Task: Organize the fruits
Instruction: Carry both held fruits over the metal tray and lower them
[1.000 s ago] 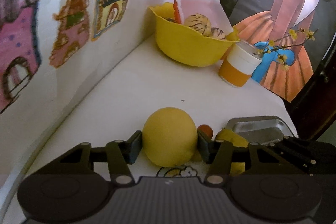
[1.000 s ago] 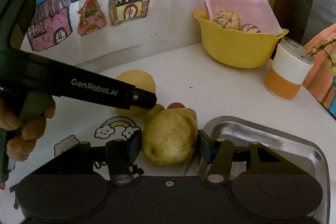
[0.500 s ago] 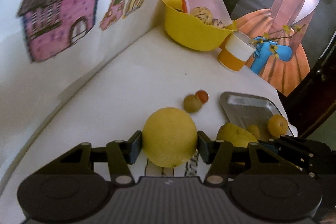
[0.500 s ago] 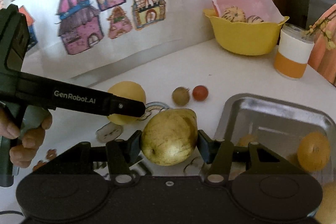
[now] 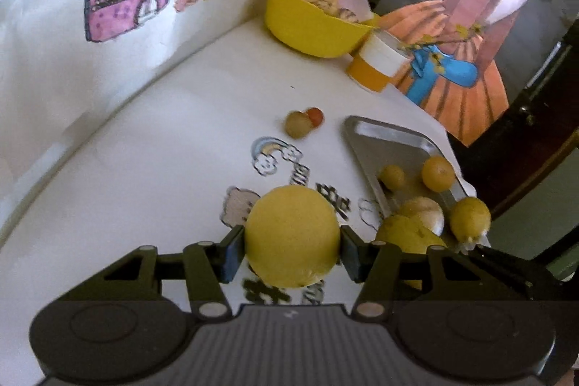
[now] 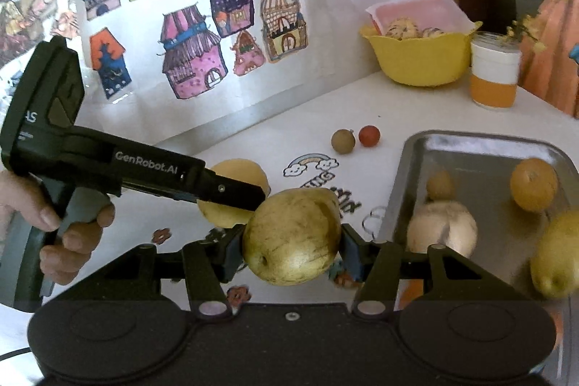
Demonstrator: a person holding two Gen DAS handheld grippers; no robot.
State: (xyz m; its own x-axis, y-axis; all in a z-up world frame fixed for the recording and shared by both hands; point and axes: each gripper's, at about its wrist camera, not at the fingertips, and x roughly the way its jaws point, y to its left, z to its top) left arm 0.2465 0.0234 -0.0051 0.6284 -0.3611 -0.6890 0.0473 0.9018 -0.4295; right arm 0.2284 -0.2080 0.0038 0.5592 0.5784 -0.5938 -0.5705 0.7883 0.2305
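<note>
Left claw (image 5: 291, 250) clamped on a round yellow fruit (image 5: 292, 236), right claw (image 6: 291, 250) clamped on a speckled pear (image 6: 292, 236), both lifted above the surface (image 5: 173, 147). Tray (image 6: 466, 154), already carrying several fruits, just ahead and to the right of the right claw, farther right of the left one; so likely pear first, right hand nearer. Two small fruits (image 6: 354, 139) loose ahead, beyond both claws.
</note>
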